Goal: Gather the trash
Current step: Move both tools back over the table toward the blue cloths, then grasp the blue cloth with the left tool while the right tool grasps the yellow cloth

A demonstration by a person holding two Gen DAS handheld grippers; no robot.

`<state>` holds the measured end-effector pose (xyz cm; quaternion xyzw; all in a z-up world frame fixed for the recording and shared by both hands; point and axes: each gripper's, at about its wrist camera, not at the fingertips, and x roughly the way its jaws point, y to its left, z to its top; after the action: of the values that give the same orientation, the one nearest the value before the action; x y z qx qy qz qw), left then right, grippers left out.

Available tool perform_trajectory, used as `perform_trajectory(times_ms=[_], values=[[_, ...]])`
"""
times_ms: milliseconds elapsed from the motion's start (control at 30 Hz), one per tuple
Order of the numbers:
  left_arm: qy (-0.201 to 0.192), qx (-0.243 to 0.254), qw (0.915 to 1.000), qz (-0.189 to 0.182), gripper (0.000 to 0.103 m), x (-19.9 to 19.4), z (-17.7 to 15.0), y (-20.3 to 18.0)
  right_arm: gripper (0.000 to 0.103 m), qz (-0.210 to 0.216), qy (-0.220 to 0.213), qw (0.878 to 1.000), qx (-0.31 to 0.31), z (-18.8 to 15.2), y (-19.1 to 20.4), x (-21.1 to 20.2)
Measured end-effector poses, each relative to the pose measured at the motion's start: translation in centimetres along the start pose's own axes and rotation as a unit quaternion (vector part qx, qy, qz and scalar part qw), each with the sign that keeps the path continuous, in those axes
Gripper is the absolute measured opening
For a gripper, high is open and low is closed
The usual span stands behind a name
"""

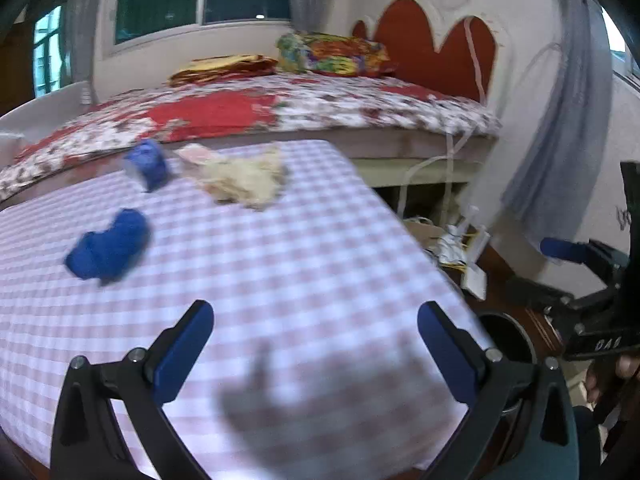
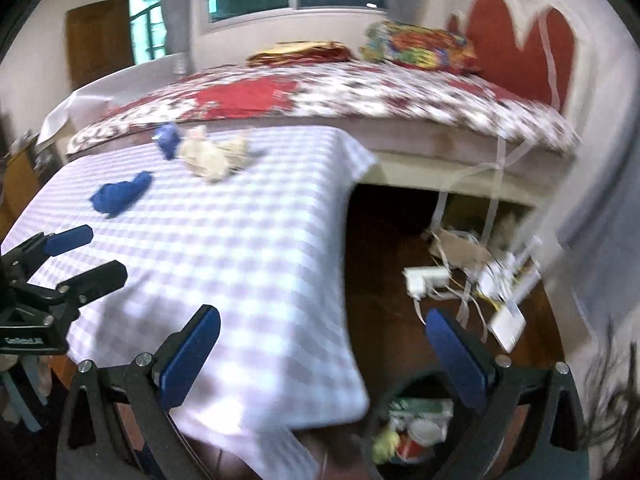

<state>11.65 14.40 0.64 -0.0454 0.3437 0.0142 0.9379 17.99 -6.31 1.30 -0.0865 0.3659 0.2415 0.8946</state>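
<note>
On the lilac checked tablecloth (image 1: pixel 280 264) lie three bits of trash: a crumpled blue wad (image 1: pixel 110 246) (image 2: pixel 122 198), a blue cup-like piece (image 1: pixel 147 164) (image 2: pixel 168 140) and a crumpled cream paper wad (image 1: pixel 244 180) (image 2: pixel 214 156) near the far edge. My left gripper (image 1: pixel 314 348) is open over the near part of the table, empty. My right gripper (image 2: pixel 322 354) is open too, hanging past the table's right corner above a dark bin (image 2: pixel 412 428) with trash in it. Each gripper shows at the other view's edge.
A bed with a red floral quilt (image 1: pixel 304 104) stands right behind the table. On the wooden floor to the right lie a power strip (image 2: pixel 426 278), white cables and cardboard. A curtain (image 1: pixel 560 132) hangs by the wall.
</note>
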Motion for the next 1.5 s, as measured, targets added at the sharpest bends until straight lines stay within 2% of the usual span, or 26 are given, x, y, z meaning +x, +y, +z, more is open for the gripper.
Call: perform_trajectory(times_ms=[133,300,400,700,933,1167,1233,1300,1333,1400,1467,1500], values=[[-0.008,-0.022,0.9982,0.056,0.102,-0.5,0.3,5.4,0.103,0.03,0.009,0.999,-0.008,3.2,3.1,2.6],[-0.008,-0.049,0.9942,0.096,0.102,-0.5,0.5,10.7,0.103,0.051,0.004,0.998,-0.031,6.4,6.8,6.4],[-0.005,-0.069,0.9914,0.111,0.101,0.5,0.7,13.7,0.103,0.06,0.018,0.996,-0.059,7.9,9.4,9.2],[0.031,-0.082,0.9901,0.11,0.1,5.7,1.9,17.9,0.103,0.029,0.035,0.992,-0.119,11.2,13.3,16.4],[0.043,-0.084,0.9903,0.102,0.09,8.8,3.4,19.1,0.102,0.022,0.031,0.991,-0.128,14.3,14.4,19.9],[0.048,-0.101,0.9887,0.099,0.083,10.3,4.0,19.8,0.077,0.013,0.054,0.991,-0.124,15.8,15.4,23.4],[0.056,-0.106,0.9882,0.095,0.078,10.9,4.1,20.0,0.069,0.016,0.061,0.992,-0.112,15.9,15.2,23.9],[0.064,-0.117,0.9876,0.084,0.065,11.5,4.3,20.3,0.057,0.017,0.061,0.992,-0.106,15.6,15.3,24.1],[0.063,-0.12,0.9876,0.08,0.062,11.5,4.3,20.4,0.05,0.018,0.06,0.993,-0.105,15.4,15.3,24.0],[0.058,-0.12,0.9881,0.076,0.041,11.4,4.4,20.4,0.037,0.021,0.054,0.993,-0.104,15.2,15.1,23.7],[0.043,-0.124,0.9889,0.07,0.036,10.7,4.5,20.2,0.01,0.031,0.051,0.993,-0.099,14.9,14.8,23.0],[0.034,-0.12,0.9895,0.072,0.035,10.3,4.6,19.9,0.009,0.033,0.048,0.993,-0.098,14.8,14.7,22.7]])
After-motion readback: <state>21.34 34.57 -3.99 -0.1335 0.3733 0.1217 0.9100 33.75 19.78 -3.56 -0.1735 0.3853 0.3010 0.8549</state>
